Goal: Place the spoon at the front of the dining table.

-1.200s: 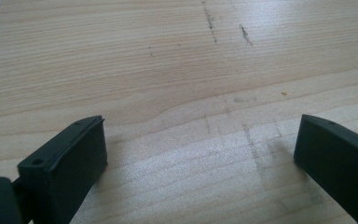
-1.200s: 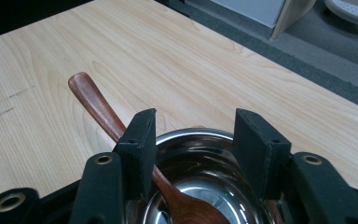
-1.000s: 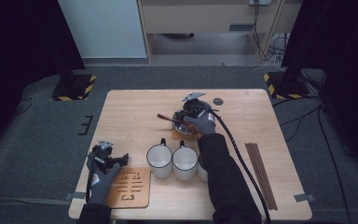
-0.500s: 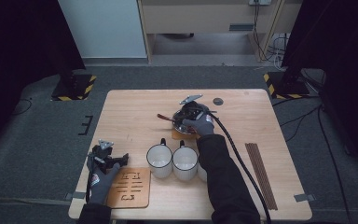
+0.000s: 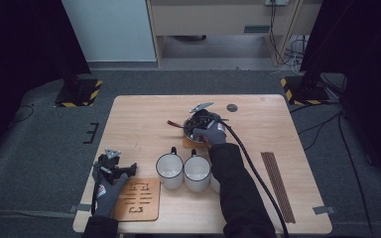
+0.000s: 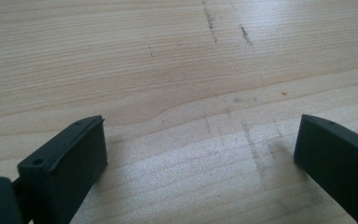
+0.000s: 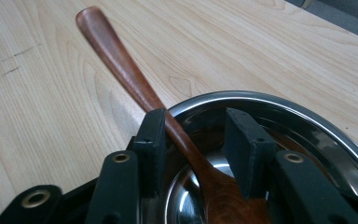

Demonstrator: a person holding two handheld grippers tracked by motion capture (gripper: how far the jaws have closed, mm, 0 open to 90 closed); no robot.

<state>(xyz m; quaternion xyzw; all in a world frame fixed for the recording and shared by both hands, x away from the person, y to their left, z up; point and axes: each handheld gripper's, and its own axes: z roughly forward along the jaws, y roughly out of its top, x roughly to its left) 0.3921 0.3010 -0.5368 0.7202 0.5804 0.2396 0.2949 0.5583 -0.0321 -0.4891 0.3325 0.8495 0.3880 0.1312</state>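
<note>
Wooden spoon (image 7: 135,79) — between right tool (image 7: 196,144) jaws

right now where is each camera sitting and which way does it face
High view: fixed above the person's side of the table, looking forward and down; both forearms enter from the bottom.
Left gripper view: rides the left gripper, looking along its wide-open jaws at bare wood.
Right gripper view: rides the right gripper, facing the wooden spoon lying between its jaws over the steel bowl; the jaws have just been closing.
Shared: the high and right gripper views both show the spoon and bowl.
</note>
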